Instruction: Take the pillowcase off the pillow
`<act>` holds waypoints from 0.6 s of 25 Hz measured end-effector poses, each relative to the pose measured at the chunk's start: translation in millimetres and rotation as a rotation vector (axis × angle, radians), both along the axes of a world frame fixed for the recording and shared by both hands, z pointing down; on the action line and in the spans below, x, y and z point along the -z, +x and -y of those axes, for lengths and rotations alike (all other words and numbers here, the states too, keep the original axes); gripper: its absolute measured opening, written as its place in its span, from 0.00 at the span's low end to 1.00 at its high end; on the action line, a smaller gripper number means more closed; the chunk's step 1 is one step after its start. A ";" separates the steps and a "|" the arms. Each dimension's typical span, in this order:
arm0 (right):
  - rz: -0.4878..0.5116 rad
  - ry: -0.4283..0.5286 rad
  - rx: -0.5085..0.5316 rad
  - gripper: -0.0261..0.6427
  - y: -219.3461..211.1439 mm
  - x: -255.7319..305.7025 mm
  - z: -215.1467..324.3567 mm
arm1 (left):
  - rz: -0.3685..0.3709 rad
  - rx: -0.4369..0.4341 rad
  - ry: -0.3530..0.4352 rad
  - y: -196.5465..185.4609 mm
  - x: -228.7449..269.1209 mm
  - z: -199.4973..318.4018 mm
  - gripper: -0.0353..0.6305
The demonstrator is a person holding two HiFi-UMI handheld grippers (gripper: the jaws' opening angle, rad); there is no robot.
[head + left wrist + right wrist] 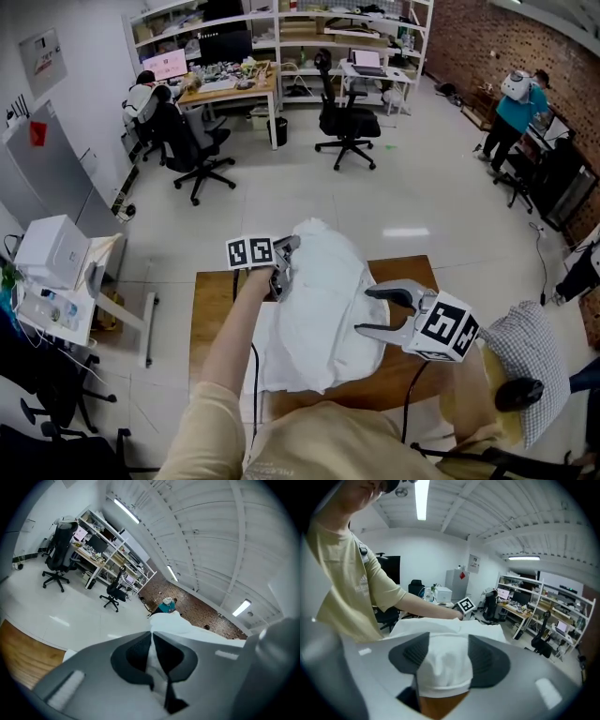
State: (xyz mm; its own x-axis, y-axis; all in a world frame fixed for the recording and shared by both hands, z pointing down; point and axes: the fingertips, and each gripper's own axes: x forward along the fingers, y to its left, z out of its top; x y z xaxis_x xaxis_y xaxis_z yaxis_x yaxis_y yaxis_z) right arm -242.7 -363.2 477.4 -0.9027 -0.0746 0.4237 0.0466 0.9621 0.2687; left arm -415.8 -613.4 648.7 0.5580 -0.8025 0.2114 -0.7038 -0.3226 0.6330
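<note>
Nearest to me, my right claw stands about half open. In the right gripper view a soft hump of the white fabric pillowcase bulges up between its jaws, and I judge it is not being pinched. Bare brown wood shows just beneath that hump. Across the bundle, my left claw is clamped narrow on a thin fold of the same white cloth. The left gripper view shows that fold running up through the closed jaws and rising to a peak just past the tips. So the pillowcase, with the pillow inside it, lies heaped between the two claws on the brown wooden table under both of them. A flatter skirt of white cloth spreads back toward me from below the left claw, and I cannot tell whether that is the case's open end. I read the step in hand as getting a second hold so that the cover and the filling can be parted. To do it well I would leave the left pinch on cloth alone. I would push the right jaws deeper so they take the plump body rather than just its skin, then close firmly. Then I would draw the claws apart low along the table so the cloth slides off. If both claws hold only cloth, the whole bundle will simply travel. Well beyond the left claw's tips are pale floor, black office chairs and a wooden desk, none of which concern this job.
</note>
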 end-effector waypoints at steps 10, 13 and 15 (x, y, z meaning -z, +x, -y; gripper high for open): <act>-0.120 0.017 -0.146 0.45 26.3 -36.5 35.0 | -0.038 0.052 0.021 -27.2 -0.4 -15.8 0.07; -0.182 0.041 -0.207 0.46 36.0 -54.5 61.3 | -0.050 0.066 0.035 -39.5 -1.8 -20.2 0.07; -0.237 0.030 -0.249 0.46 40.5 -80.3 81.1 | -0.048 0.067 0.045 -40.5 0.0 -23.3 0.07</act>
